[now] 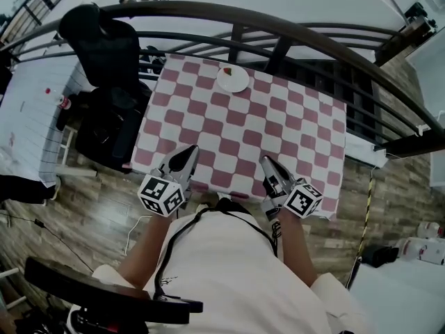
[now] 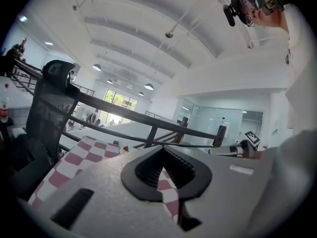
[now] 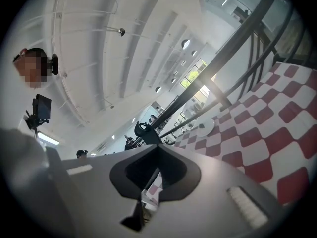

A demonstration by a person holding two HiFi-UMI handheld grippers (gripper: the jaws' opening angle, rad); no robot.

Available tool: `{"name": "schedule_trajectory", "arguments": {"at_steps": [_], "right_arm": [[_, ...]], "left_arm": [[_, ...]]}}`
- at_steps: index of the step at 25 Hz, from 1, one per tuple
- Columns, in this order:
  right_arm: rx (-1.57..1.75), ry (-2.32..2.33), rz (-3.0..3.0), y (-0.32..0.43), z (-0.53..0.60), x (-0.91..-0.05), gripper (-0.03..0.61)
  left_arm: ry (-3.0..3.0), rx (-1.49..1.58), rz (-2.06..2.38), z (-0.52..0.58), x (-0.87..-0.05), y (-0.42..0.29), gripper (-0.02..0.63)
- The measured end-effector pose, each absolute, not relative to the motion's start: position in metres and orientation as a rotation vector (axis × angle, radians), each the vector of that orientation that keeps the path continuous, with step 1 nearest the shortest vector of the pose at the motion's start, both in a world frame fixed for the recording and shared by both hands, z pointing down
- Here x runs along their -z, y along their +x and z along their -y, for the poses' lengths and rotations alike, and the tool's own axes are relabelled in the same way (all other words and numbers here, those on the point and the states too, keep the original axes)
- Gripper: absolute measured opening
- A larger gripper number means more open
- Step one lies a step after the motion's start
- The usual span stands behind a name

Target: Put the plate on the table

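Two closed, empty: left gripper (image 1: 189,152), right gripper (image 1: 268,162); plate (image 1: 232,79) on table (image 1: 208,120), apart.

surface: desk (image 1: 328,188) | cover: red-and-white checked cloth (image 1: 229,138) over the whole top | load: 1 white plate (image 1: 233,81) on cloth, near far edge | on plate: 1 small red bit (image 1: 227,70)

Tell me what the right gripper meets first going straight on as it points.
Probably the checkered tablecloth: the right gripper aims across bare cloth, with the plate roughly in line near the far edge; depth is unclear.
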State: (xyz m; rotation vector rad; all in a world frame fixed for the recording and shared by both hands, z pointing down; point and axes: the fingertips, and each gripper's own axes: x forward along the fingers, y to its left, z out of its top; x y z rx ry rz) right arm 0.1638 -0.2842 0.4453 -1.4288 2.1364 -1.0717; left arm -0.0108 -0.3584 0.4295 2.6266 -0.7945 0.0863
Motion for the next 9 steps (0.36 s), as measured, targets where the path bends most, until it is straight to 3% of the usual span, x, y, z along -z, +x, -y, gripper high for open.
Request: {"name": "schedule_trajectory", "arguments": {"at_steps": [9], "right_arm": [[1.072,-1.434,-2.135,0.1580,0.2803,-0.4469,0.006]], "left_arm": [[2.635,-0.077,0.776,0.3474,-0.4264,-0.0113,0.006]]}}
